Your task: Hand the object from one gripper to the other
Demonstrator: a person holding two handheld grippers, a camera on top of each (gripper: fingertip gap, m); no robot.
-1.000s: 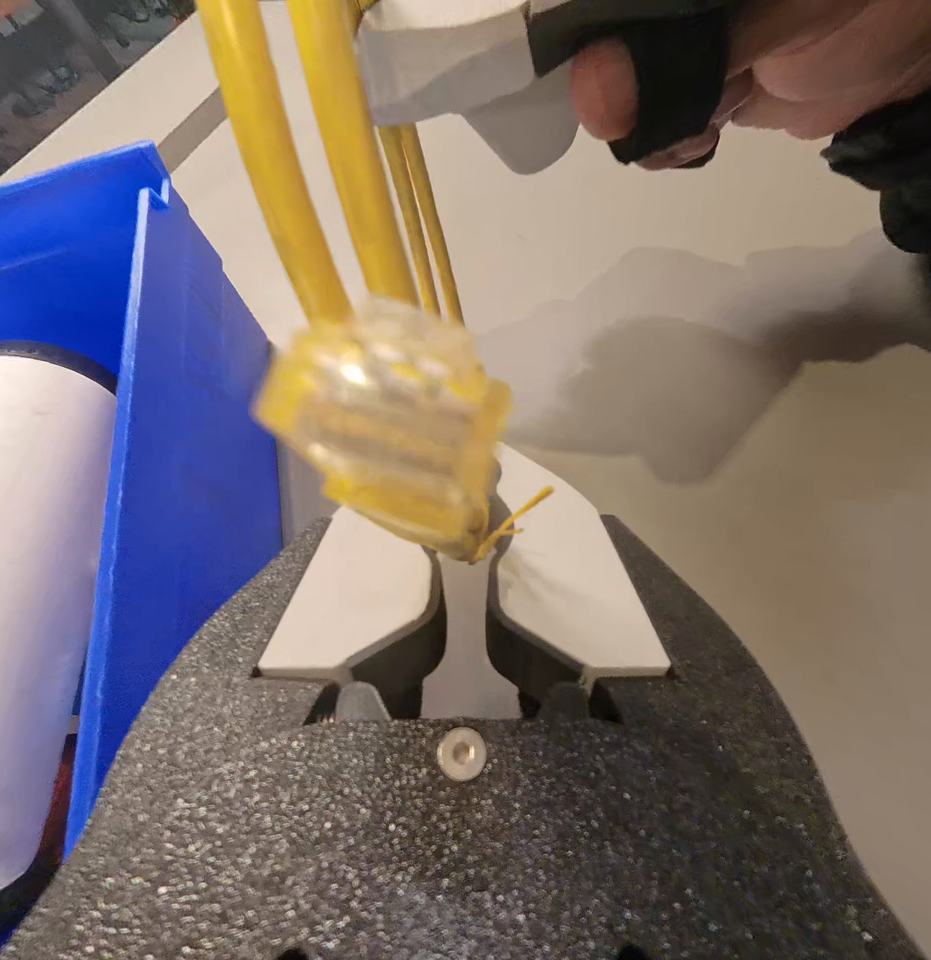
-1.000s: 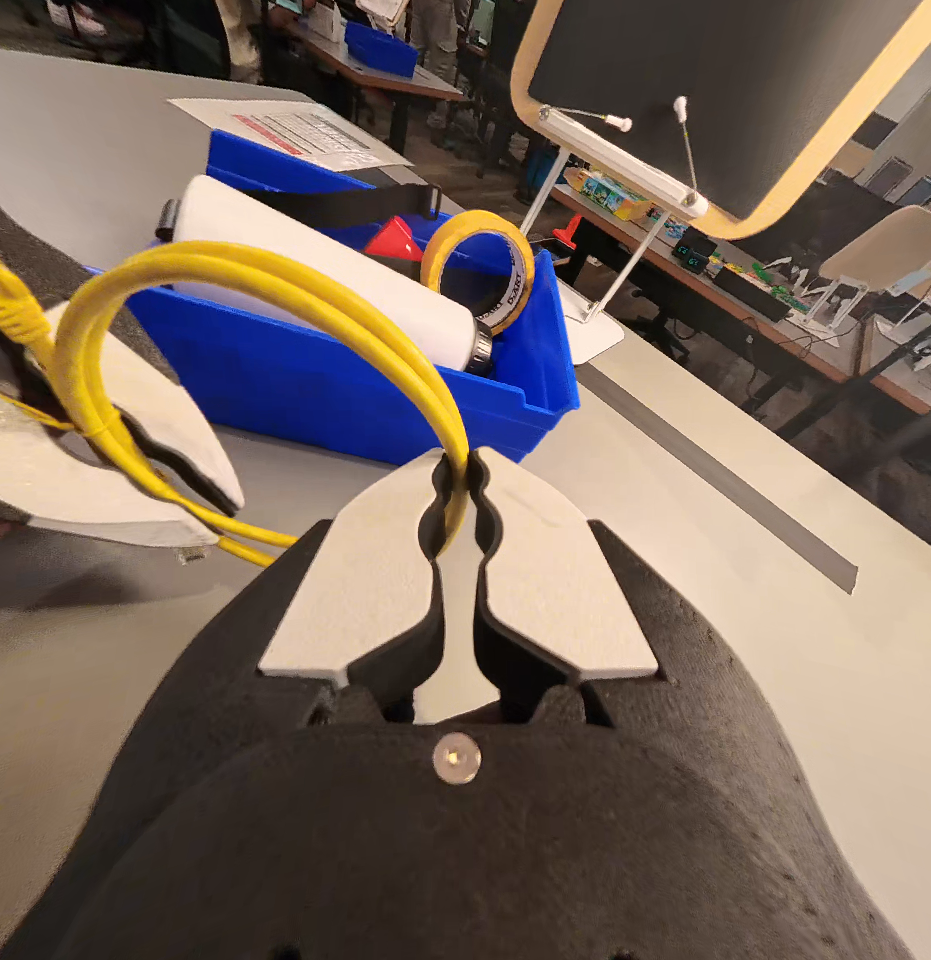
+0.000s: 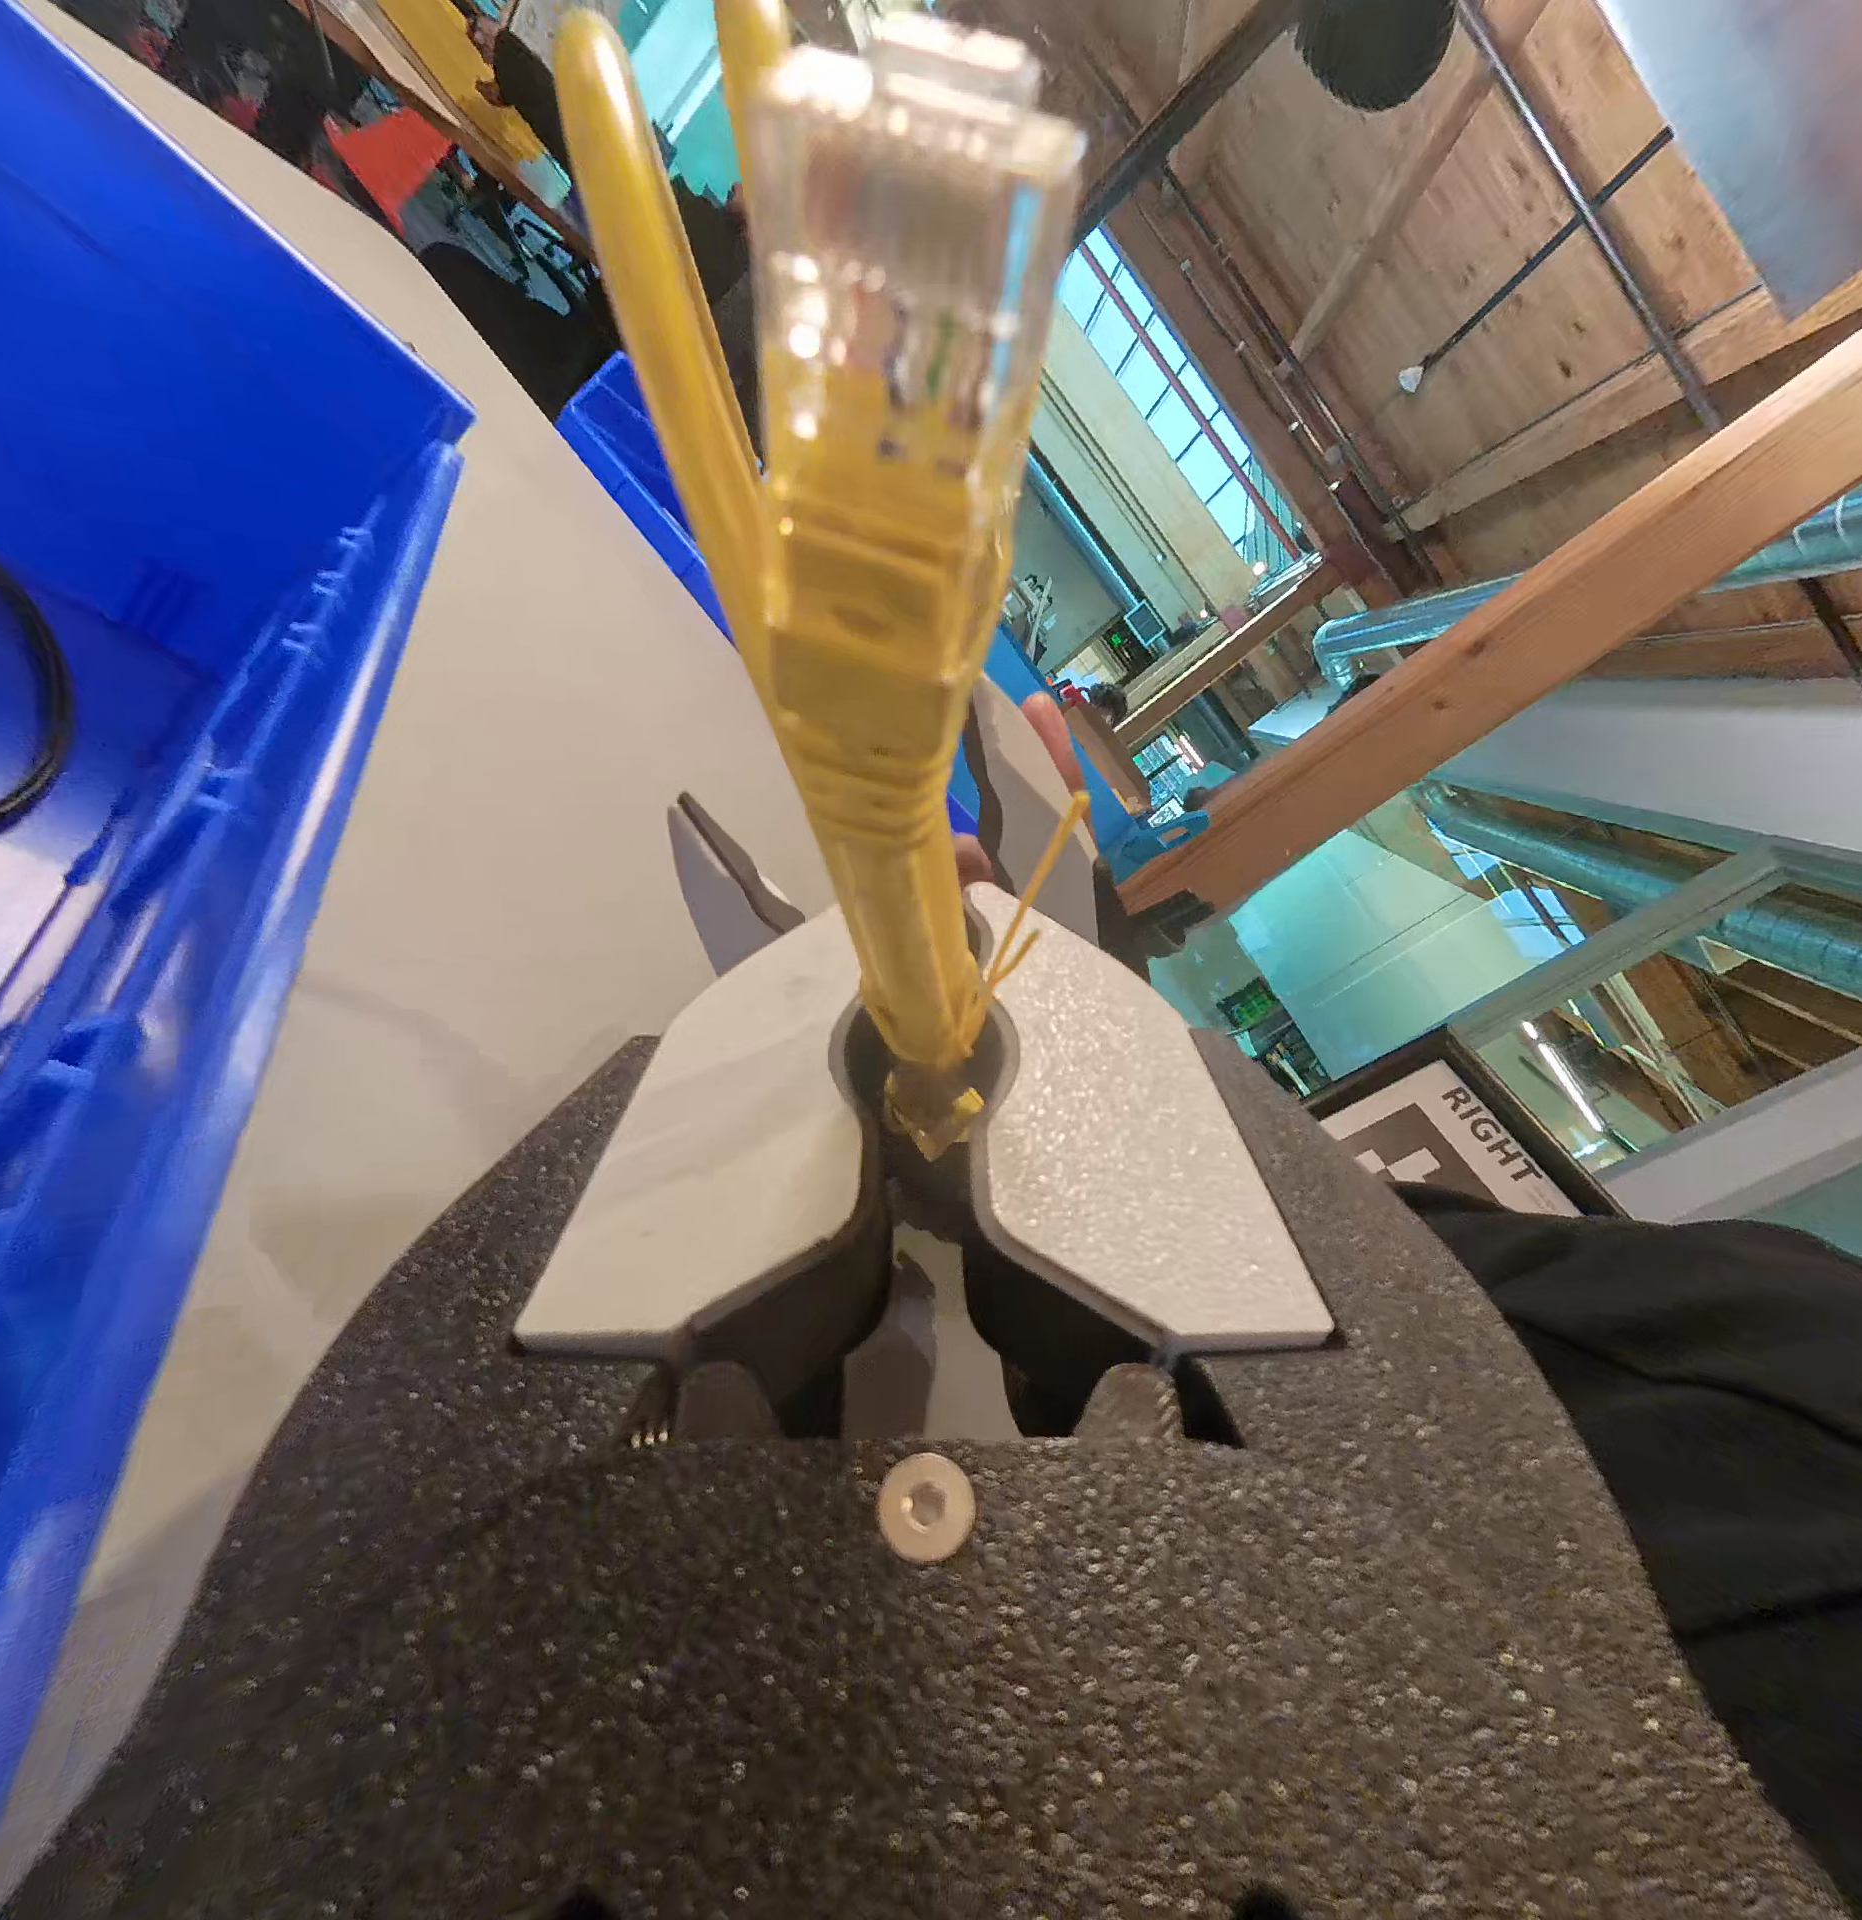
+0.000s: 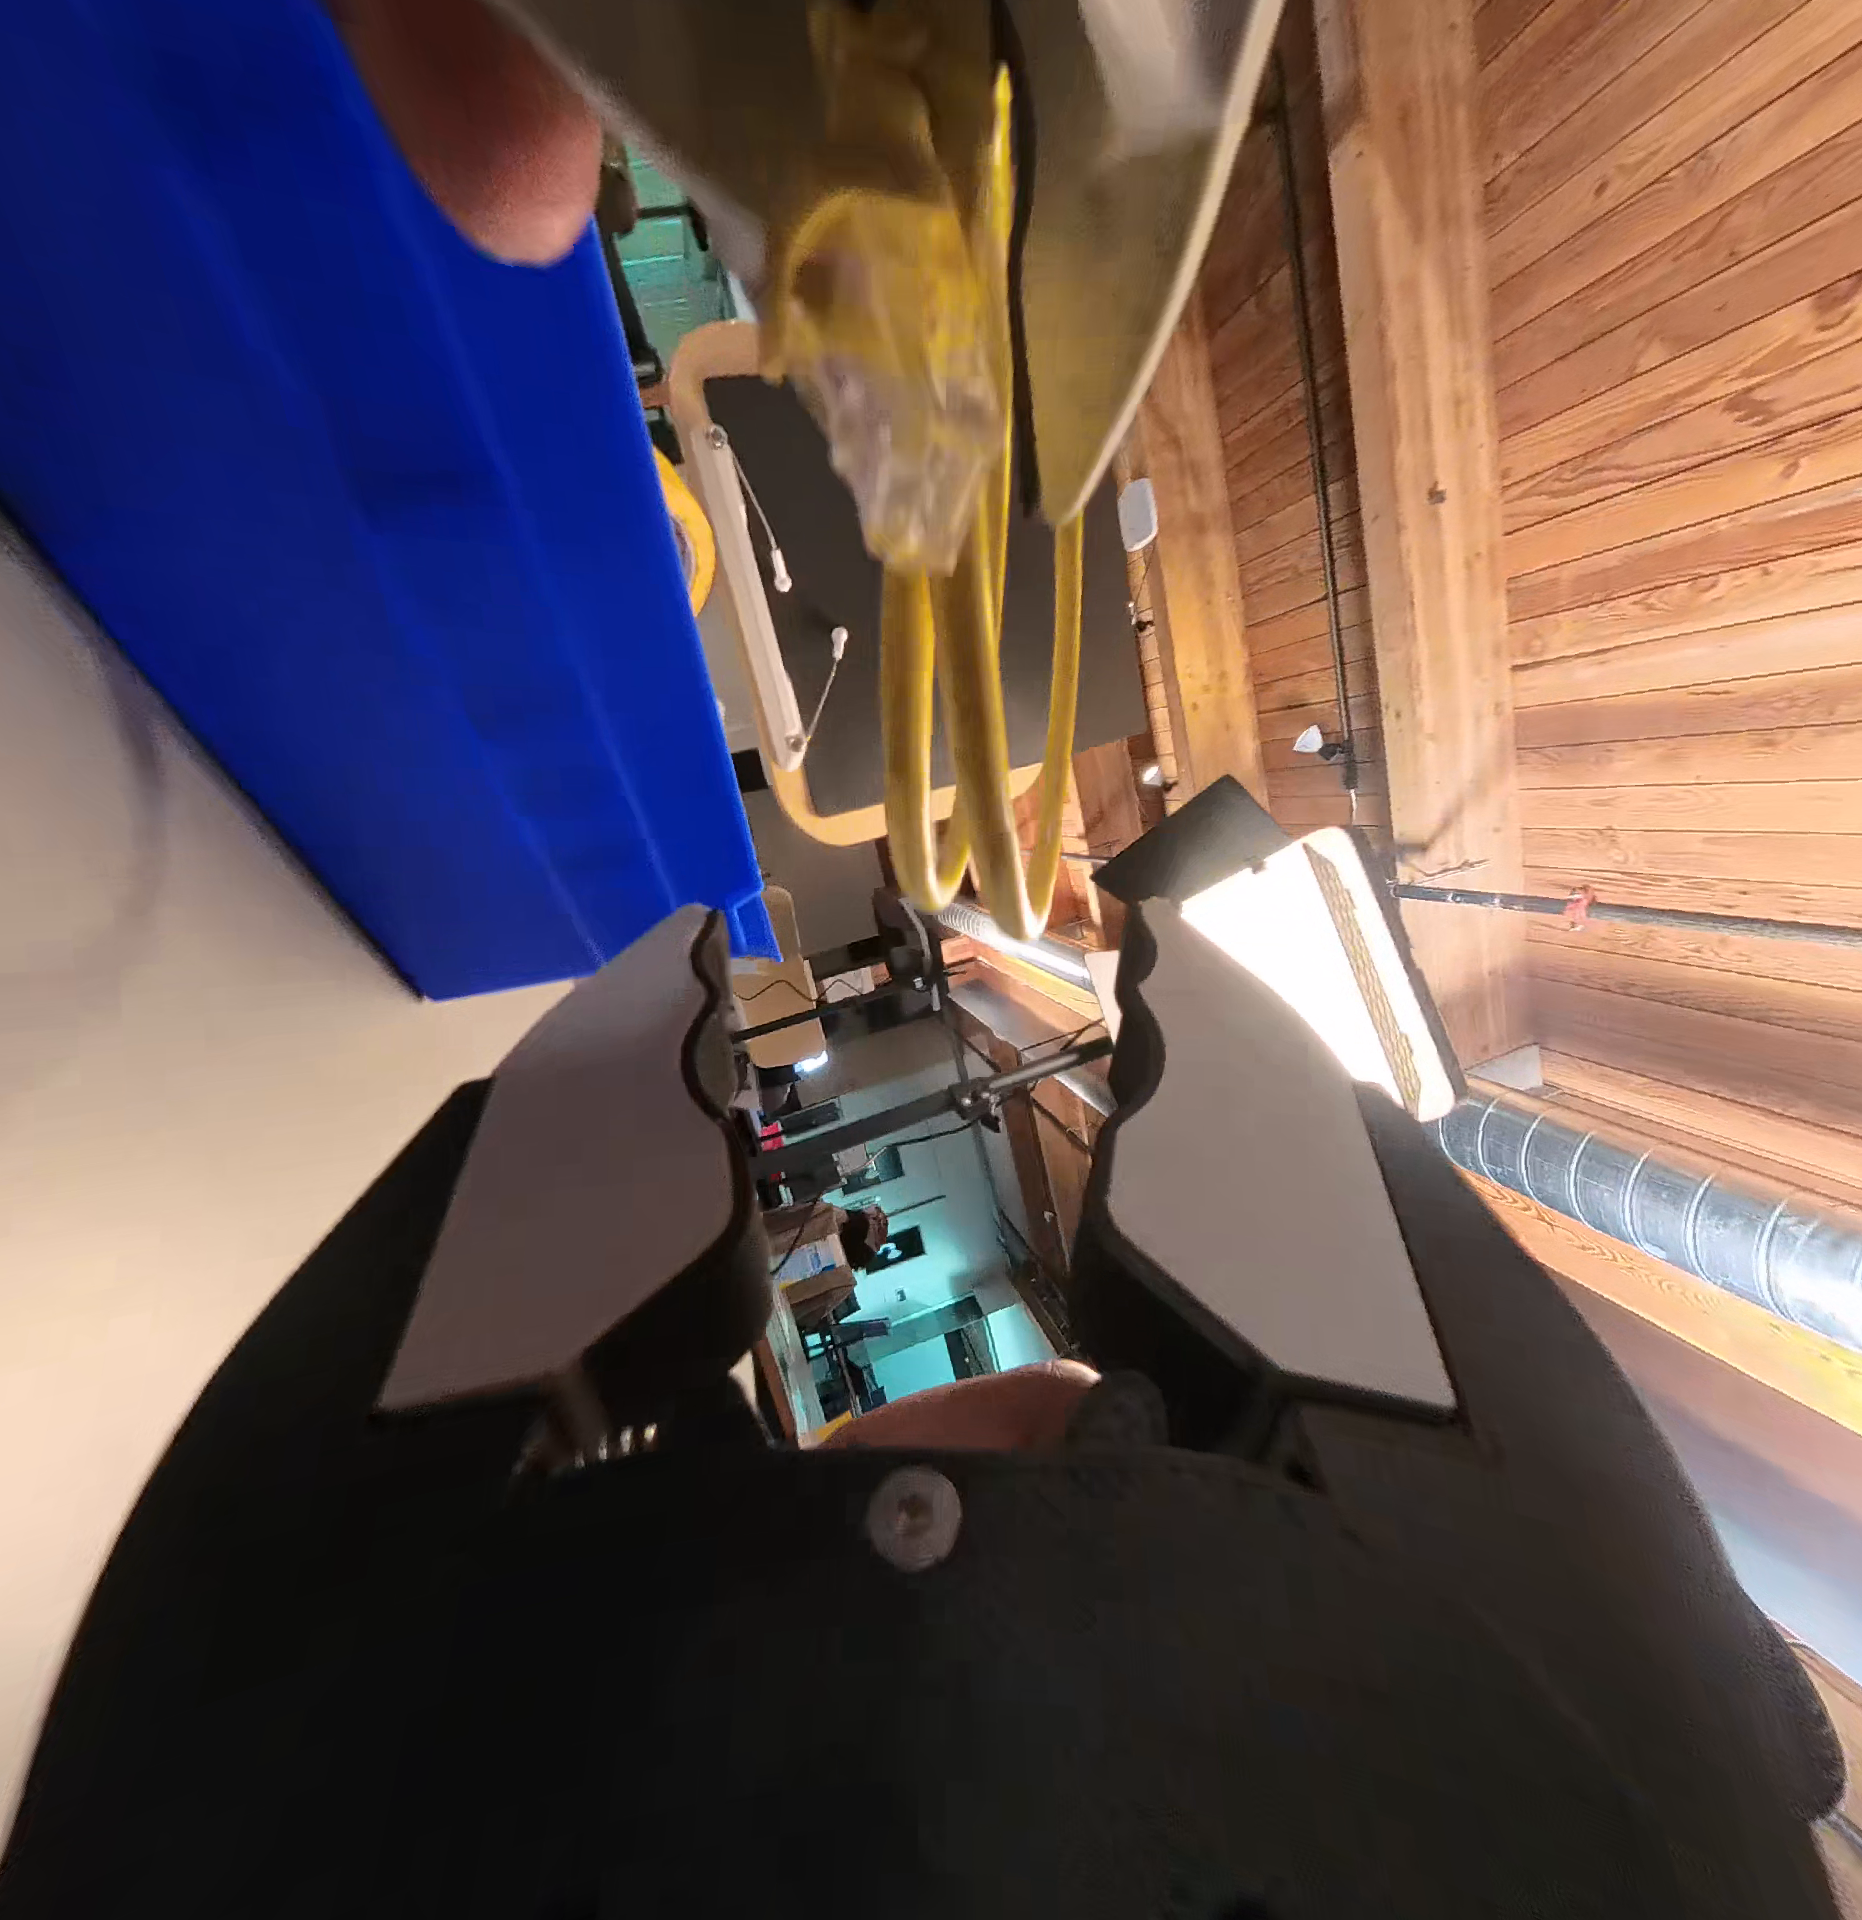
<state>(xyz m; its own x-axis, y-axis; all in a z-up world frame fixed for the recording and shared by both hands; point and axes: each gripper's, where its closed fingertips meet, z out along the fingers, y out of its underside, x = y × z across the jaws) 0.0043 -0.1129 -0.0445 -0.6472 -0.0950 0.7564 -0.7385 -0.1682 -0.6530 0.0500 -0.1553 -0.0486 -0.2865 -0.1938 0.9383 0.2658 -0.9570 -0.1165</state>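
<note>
Blue bin [image 3: 179,582] sits on the table [image 3: 532,665] at our left, close to both grippers; we judge the swap is done in the air just beside it so nothing drags on the table

Left gripper [image 3: 922,1049] is pressed together on the cable [image 3: 885,748], pinching it low, right at the tie [image 3: 1031,894] where the strands are bundled. That looks like the stiffest spot, so the loops don't slip out. The cable stands up along the fingers and the clear plug [image 3: 906,239] pokes toward the camera, slightly blurred

Right gripper [image 4: 911,997] is spread wide, nothing between its jaws. In its view the cable loops [image 4: 968,727] hang just past its fingertips, not touching them as far as we can tell; held from above by the left one

So the cable is wholly in the left gripper, and we'd call the handover done on the grip side

Risk: the grip is near one end, loops are free to swing

Both views are tilted hard, room [image 4: 1633,520] reads sideways
</note>
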